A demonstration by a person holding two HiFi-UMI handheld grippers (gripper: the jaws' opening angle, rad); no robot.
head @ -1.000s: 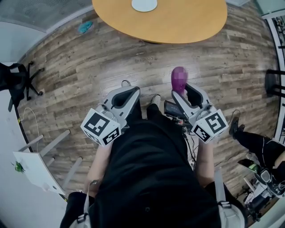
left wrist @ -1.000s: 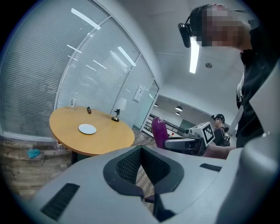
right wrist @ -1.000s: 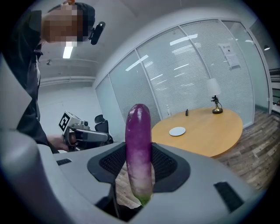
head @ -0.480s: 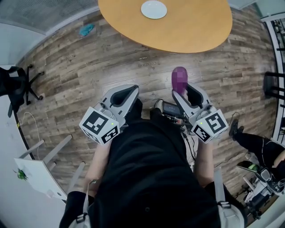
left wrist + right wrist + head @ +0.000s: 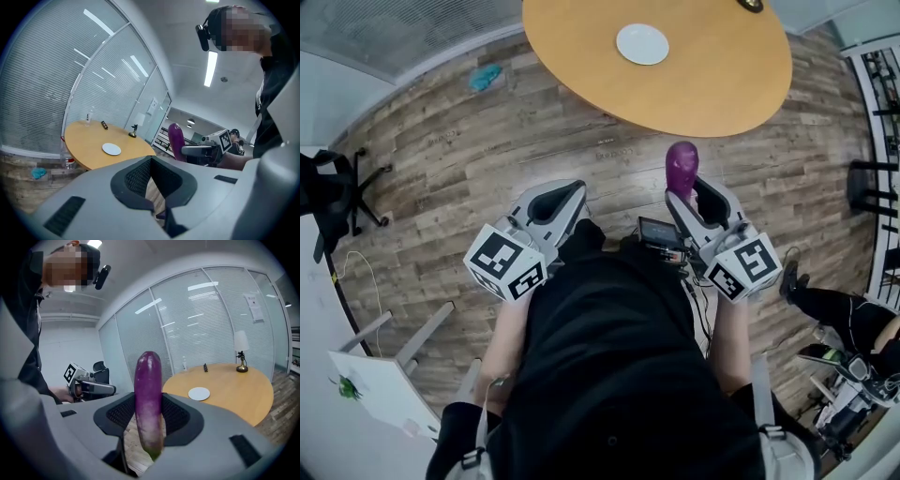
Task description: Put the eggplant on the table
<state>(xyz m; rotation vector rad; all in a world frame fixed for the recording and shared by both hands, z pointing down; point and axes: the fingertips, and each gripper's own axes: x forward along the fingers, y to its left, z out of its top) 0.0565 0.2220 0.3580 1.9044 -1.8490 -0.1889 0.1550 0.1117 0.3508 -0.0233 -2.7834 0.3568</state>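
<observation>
Over wood floor (image 5: 469, 159), eggplant (image 5: 148, 399) clamped between right gripper (image 5: 149, 427) fingers; left gripper (image 5: 150, 185) fingers apart.

White plate (image 5: 642, 43) on a round wooden table (image 5: 712, 89)

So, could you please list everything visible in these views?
eggplant: one, purple, upright in the right gripper
table: one, round, light wood, ahead
plate: one, white, on the table
lamp: one, white shade, at the table's edge
cloth: one, teal, on the floor beside the table
office chair: one, black, far left
another person's leg: one, dark-clad, floor at right
right gripper: one, grey, shut on the eggplant
left gripper: one, grey, open, empty
</observation>
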